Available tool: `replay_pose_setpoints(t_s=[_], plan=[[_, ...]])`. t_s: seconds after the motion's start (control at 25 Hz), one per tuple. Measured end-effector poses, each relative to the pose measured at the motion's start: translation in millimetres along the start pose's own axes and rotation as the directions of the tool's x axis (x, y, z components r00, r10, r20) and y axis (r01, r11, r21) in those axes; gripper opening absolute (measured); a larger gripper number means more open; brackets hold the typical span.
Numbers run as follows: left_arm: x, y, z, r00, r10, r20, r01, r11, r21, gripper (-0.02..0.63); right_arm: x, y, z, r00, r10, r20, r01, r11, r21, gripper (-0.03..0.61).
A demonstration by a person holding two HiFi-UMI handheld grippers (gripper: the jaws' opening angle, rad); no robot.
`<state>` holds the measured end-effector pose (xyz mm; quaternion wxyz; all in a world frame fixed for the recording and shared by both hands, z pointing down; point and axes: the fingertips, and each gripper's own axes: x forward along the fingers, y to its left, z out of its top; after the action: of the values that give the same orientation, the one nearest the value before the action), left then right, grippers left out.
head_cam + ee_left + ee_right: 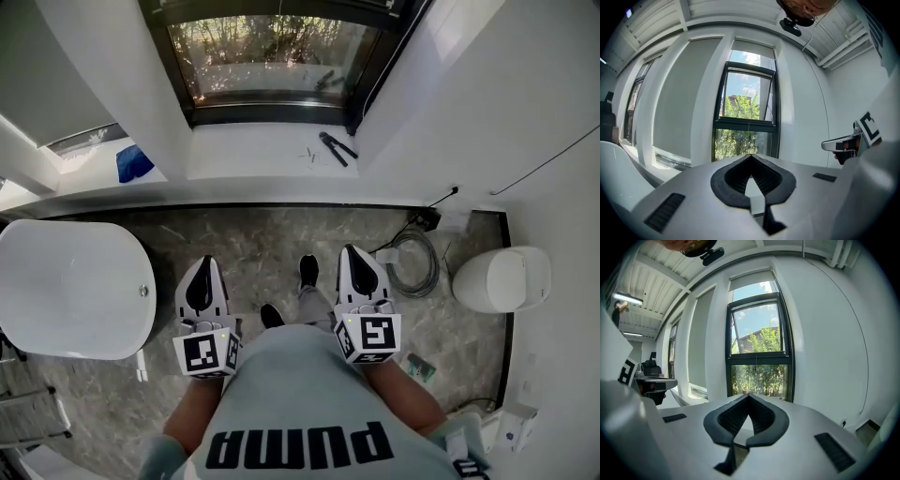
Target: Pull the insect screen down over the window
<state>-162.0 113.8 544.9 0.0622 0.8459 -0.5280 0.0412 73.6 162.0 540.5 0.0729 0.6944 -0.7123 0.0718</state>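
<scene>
Grey marbled floor, with a cable coil lying on it by the wall and a small packet further out. On the white sill, pliers lie flat.

The head view is taken from high above and aimed steeply down at the floor, with the window at its top edge. The left gripper view and the right gripper view are each aimed nearly level at that same window, which is seen from well back in all three.
</scene>
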Motion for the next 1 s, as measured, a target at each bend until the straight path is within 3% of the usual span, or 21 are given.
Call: replay_pose_setpoints(t_s=[0.28, 1.0], plan=[[0, -5, 0, 1.0, -0.029, 0.003, 0.029, 1.0, 0.001, 0.012, 0, 5, -4, 1.0, -0.01, -0.009, 0.01, 1.0, 0.008, 0.003], [13, 3, 4, 1.0, -0.018, 0.009, 0.018, 1.0, -0.005, 0.012, 14, 3, 0, 1.0, -0.009, 0.008, 0.009, 0.999, 0.034, 0.003]])
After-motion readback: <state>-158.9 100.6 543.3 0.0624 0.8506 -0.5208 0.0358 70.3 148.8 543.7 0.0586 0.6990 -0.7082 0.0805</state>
